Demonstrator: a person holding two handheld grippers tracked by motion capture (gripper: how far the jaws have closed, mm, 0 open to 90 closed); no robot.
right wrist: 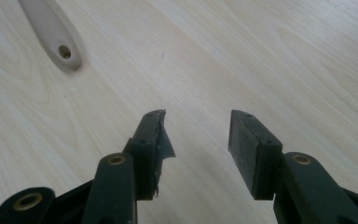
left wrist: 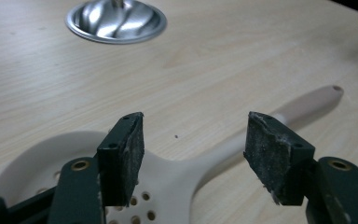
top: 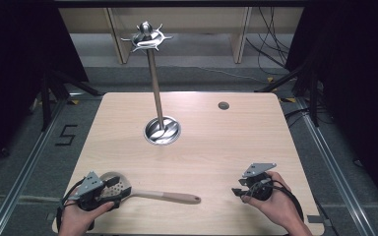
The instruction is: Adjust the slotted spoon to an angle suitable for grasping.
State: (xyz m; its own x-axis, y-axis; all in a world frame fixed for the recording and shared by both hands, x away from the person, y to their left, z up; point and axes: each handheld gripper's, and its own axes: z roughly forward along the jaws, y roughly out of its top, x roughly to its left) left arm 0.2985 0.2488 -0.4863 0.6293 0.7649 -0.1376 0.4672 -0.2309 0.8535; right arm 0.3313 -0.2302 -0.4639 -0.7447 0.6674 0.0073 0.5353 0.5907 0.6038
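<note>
Where the high view looks down on the wooden table (top: 216, 147), a slotted spoon (top: 142, 192) lies near its front-left edge, the left gripper (top: 112, 192) over its bowl, the right gripper (top: 240, 192) well apart; left gripper view: jaws spread astride the spoon's neck; right gripper view: jaws spread over bare wood, handle tip beyond.

Overhead forward-down; two close, perhaps table-level
</note>
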